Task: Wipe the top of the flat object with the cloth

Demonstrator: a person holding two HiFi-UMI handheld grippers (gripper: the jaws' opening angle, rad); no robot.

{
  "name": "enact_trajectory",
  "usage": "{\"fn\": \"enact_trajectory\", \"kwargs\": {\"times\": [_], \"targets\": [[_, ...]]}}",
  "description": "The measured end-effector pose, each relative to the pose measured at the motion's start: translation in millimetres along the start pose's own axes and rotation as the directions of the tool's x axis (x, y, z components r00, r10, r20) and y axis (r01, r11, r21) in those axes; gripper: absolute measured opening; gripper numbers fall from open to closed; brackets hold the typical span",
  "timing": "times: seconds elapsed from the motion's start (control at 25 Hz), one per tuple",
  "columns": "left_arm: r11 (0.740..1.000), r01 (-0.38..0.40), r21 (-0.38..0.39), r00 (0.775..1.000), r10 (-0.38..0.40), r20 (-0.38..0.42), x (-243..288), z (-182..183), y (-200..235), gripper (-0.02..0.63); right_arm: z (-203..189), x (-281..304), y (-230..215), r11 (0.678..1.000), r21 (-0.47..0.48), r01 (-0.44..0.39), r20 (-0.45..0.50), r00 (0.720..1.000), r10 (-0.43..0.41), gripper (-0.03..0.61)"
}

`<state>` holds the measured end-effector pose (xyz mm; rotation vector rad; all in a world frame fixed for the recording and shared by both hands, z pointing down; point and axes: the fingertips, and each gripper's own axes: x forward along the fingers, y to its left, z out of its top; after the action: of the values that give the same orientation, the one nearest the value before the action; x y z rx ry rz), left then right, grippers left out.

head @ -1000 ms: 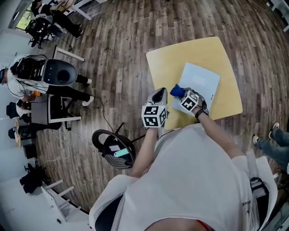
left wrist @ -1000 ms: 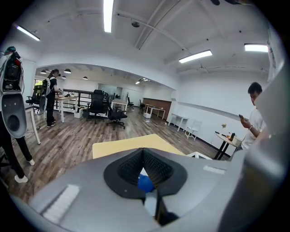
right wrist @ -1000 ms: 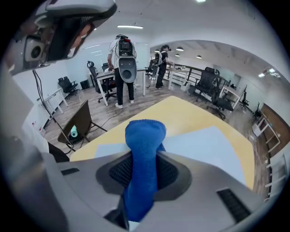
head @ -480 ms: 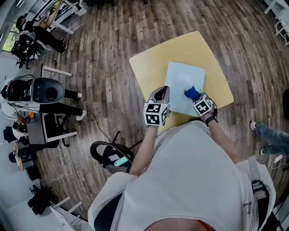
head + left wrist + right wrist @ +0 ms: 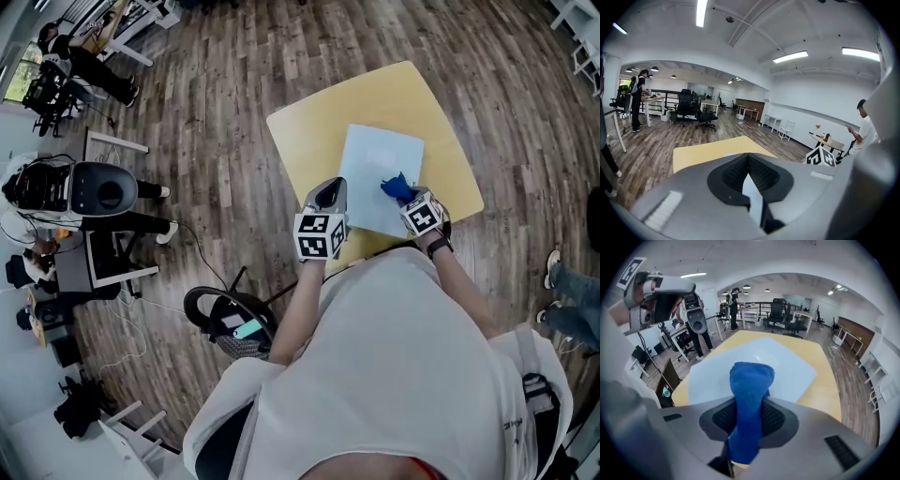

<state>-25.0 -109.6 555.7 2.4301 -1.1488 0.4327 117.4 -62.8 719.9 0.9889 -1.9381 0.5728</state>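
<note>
The cloth had slid across the board ahead, pinched in the right gripper; with the left gripper closed on nothing, the unheld board could skid.

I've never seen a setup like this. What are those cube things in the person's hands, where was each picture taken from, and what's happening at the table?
There is no robot here. A person holds a two-jaw clamp, called a gripper, in each hand, and the patterned cubes are parts of those grippers. The head view comes from a camera on the person's head that looks steeply down. The two gripper views come from cameras riding on each gripper, looking along its jaws.

On the yellow table lies a pale flat sheet. The right gripper is shut on a blue cloth, held over the near part of the sheet for wiping. The left gripper is near the table's near edge, with its jaws together and nothing between them.
</note>
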Motion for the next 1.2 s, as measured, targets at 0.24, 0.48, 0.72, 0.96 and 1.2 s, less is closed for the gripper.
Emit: {"fn": "enact_trajectory", "kwargs": {"times": [0.24, 0.48, 0.72, 0.96, 1.2], "targets": [[0.992, -0.116, -0.046, 0.993, 0.116, 0.012, -32, -7, 33, 0.006, 73, 30, 72, 0.964, -0.225, -0.144, 0.035, 0.987, 0.156, 0.106], [0.978, -0.194, -0.073, 0.98, 0.196, 0.02, -59, -16, 55, 0.006, 104, 70, 132, 0.895, -0.389, -0.219, -0.015, 0.973, 0.231, 0.107], [0.98, -0.185, -0.072, 0.983, 0.186, 0.011, -60, -24, 55, 0.006, 90, 78, 132, 0.882, -0.426, -0.203, -0.038, 0.978, 0.207, 0.107], [0.992, -0.118, -0.051, 0.993, 0.118, 0.001, -35, -21, 44, 0.006, 46, 56, 87, 0.944, -0.293, -0.153, -0.037, 0.988, 0.148, 0.107], [0.999, -0.037, -0.025, 0.999, 0.037, -0.006, -13, -13, 24, 0.006, -7, 22, 42, 0.987, -0.15, -0.06, -0.06, 0.997, 0.051, 0.107]]}}
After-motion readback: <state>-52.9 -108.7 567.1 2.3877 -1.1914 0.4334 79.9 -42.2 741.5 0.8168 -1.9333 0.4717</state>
